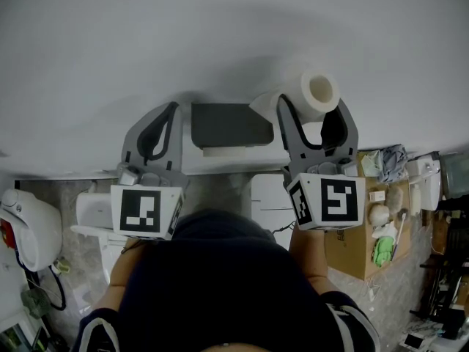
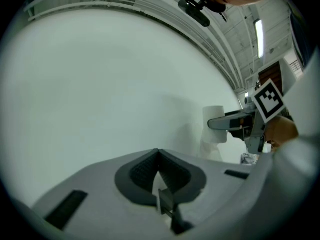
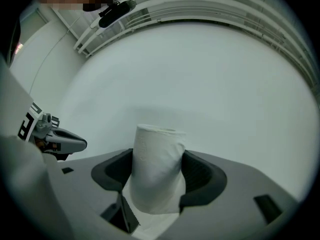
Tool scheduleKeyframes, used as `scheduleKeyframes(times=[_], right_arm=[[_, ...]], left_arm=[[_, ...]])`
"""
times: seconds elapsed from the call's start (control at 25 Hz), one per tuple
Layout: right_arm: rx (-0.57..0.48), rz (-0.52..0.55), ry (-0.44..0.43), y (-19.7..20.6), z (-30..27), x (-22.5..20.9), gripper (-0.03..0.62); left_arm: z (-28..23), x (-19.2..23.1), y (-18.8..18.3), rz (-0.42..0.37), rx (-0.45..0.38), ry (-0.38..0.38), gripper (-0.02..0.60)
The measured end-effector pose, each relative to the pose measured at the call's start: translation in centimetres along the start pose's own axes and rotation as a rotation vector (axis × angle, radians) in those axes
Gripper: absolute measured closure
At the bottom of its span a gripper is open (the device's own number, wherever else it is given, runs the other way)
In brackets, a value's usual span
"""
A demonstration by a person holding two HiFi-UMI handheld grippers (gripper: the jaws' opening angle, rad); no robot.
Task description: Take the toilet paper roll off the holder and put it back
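The white toilet paper roll [image 1: 314, 94] is off the holder, just to its right, and my right gripper [image 1: 311, 107] is shut on it, one finger on each side. In the right gripper view the roll [image 3: 157, 166] stands between the dark pads, with its open core end away from the camera. The holder [image 1: 231, 125] is a dark grey flap on the white wall with a pale bar under it. My left gripper [image 1: 163, 122] hangs left of the holder; its jaws meet at the tips [image 2: 159, 153] with nothing between them. The left gripper view shows the held roll [image 2: 214, 126] far to the right.
A white wall [image 1: 220, 35] fills the space ahead. Below are a white toilet [image 1: 94, 213] at the left, a white appliance [image 1: 26, 227] at the far left, and a cardboard box [image 1: 359, 244] with small items at the right. The person's dark sleeves are at the bottom.
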State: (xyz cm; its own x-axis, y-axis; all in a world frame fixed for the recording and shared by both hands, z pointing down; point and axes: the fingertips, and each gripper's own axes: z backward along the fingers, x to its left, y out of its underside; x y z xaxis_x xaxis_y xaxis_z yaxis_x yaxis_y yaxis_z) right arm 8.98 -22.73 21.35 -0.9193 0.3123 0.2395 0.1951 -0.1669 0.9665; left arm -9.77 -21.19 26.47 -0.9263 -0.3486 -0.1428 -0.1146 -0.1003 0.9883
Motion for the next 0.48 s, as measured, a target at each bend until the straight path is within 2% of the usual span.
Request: scheduleKeyframes(times=[0.48], right_arm=[[-0.013, 0.003, -0.091, -0.5, -1.3, 2.9, 0.278]], left_arm=[[0.6, 1.0, 0.1, -0.004, 0.008, -0.035, 0.583]])
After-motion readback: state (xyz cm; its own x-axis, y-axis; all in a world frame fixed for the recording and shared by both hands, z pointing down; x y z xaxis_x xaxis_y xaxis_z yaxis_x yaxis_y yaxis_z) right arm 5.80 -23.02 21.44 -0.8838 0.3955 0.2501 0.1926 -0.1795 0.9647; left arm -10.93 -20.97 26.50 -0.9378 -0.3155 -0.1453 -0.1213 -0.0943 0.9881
